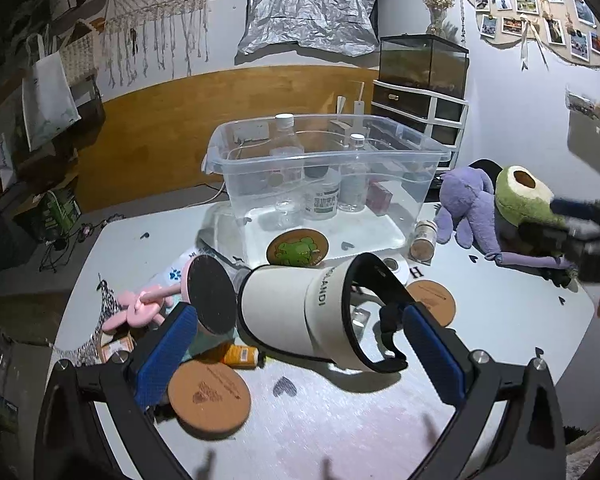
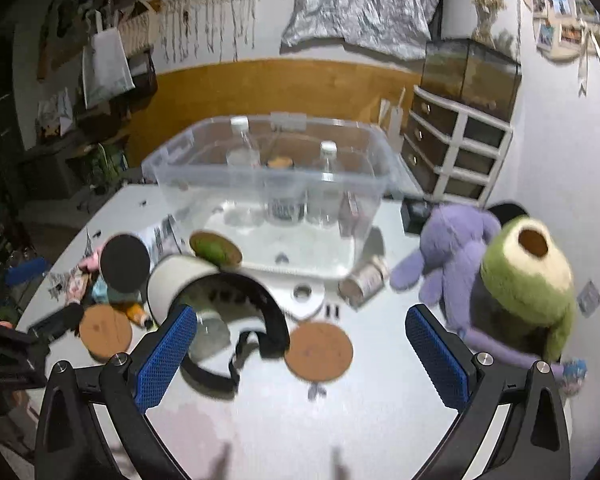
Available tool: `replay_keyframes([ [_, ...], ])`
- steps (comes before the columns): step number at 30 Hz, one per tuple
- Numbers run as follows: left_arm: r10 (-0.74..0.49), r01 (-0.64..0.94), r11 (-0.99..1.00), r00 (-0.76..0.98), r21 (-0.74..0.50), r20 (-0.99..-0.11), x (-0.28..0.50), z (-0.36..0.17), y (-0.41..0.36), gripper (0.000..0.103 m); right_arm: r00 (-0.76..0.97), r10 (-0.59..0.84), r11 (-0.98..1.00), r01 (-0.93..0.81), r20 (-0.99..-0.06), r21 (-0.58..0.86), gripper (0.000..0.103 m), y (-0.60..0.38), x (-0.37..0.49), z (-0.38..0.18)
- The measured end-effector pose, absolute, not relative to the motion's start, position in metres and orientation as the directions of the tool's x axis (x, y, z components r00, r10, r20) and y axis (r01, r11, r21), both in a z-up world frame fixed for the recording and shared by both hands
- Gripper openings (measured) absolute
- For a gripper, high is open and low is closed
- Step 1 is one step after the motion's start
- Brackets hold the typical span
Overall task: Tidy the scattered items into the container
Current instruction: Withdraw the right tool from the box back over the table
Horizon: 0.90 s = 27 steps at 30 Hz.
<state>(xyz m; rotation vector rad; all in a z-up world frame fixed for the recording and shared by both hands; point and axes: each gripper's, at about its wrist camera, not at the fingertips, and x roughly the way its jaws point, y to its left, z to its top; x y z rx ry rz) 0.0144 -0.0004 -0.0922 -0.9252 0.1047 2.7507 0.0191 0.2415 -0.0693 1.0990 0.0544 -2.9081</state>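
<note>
The clear bin point(image 1: 328, 184) stands at the table's point(image 1: 340, 420) far side, bottles point(image 1: 286, 148) upright inside. Bare tabletop lies nearest both cameras. The left gripper point(image 1: 300, 356) is spread wide, grasping nothing, its fingers either side of the white visor point(image 1: 300, 312) lying on the table. The right gripper point(image 2: 300, 356), equally wide and empty, hovers over a cork coaster point(image 2: 319, 351), with the avocado plush point(image 2: 528, 280) to its right.

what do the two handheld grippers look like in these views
Both look alike: the left gripper and right gripper each have a black frame with two angled arms, silver round bolts at the joints, and flat rectangular blue finger pads with a fine grid texture. No cables, markings or sleeves show.
</note>
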Motion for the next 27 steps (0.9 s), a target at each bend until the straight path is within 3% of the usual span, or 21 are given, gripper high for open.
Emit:
replay_keyframes([
  [15,0.188,-0.222,-0.975,-0.744,-0.027,-0.641,0.040,-0.103,0.019,0.103,-0.627,-0.106,-0.994,0.047,-0.772,0.098,0.103,0.261,0.046,-0.109],
  [27,0.150,-0.194,-0.981,-0.737,-0.006,-0.659,0.044,-0.114,0.041,0.103,-0.598,-0.133,-0.991,0.083,-0.790,0.104,0.103,0.274,0.054,-0.115],
])
